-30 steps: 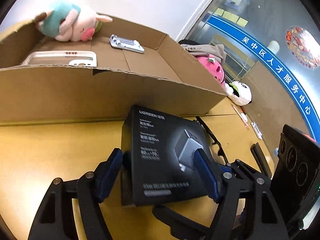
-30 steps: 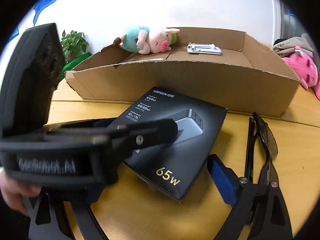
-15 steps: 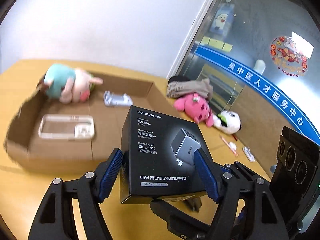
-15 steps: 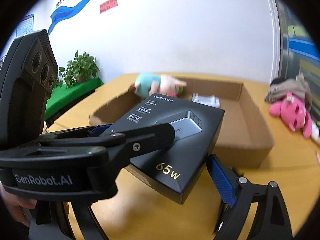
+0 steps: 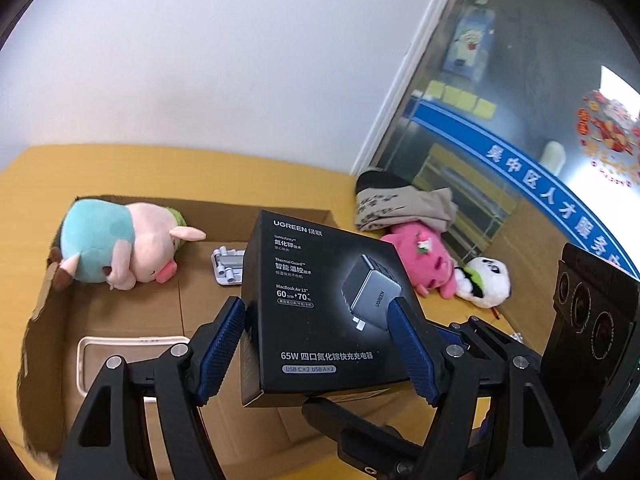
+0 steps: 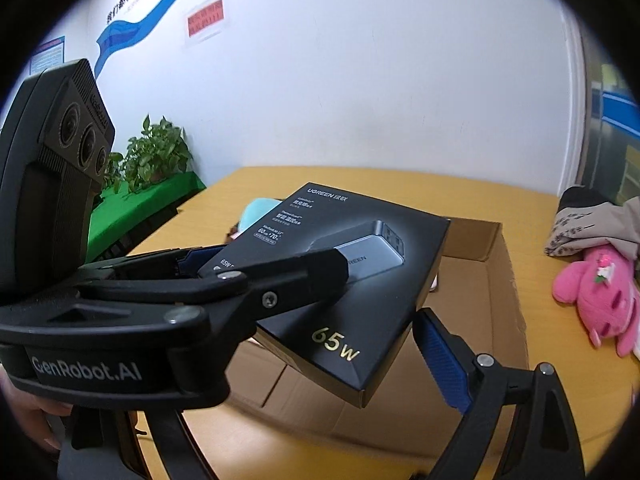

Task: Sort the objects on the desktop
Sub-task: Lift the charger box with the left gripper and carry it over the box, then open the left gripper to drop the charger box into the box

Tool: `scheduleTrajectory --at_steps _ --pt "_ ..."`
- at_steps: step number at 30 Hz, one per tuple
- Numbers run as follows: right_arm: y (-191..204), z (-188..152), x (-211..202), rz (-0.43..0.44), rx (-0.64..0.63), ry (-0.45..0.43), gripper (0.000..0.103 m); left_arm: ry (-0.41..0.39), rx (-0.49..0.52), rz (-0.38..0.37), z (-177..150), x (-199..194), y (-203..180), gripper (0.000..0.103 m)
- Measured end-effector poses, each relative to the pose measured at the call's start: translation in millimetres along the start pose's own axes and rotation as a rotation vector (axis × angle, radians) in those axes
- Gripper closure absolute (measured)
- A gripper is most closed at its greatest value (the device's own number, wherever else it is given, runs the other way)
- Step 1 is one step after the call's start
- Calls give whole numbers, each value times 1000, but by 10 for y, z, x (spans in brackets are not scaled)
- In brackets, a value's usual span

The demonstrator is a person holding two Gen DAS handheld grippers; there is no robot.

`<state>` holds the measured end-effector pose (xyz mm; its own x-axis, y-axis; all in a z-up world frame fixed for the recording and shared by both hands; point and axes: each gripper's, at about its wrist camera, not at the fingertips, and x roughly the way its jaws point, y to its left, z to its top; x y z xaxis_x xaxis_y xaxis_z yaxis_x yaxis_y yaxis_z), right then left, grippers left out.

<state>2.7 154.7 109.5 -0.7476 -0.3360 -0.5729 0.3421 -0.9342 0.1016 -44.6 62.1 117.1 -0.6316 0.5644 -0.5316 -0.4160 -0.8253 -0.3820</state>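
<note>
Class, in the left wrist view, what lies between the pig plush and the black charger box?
A small grey-white folding stand lies on the cardboard box floor between the pig plush and the charger box. Only the left wrist view shows it.

Office, wall signage (image 6: 205, 21), glass partition (image 5: 520, 128), potted plant (image 6: 154, 158), wooden desk (image 5: 168, 168)
</note>
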Motion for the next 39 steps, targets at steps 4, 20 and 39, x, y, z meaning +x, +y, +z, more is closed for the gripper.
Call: scheduleTrajectory --at_steps 4,20,39 --pt "-151 84 322 4 -3 61 12 56 -26 19 90 313 140 26" --pt "-620 -224 1390 46 163 414 14 393 -152 120 -212 1381 587 27" --pt "-413 -183 445 -131 123 204 12 -86 110 384 -224 -168 200 0"
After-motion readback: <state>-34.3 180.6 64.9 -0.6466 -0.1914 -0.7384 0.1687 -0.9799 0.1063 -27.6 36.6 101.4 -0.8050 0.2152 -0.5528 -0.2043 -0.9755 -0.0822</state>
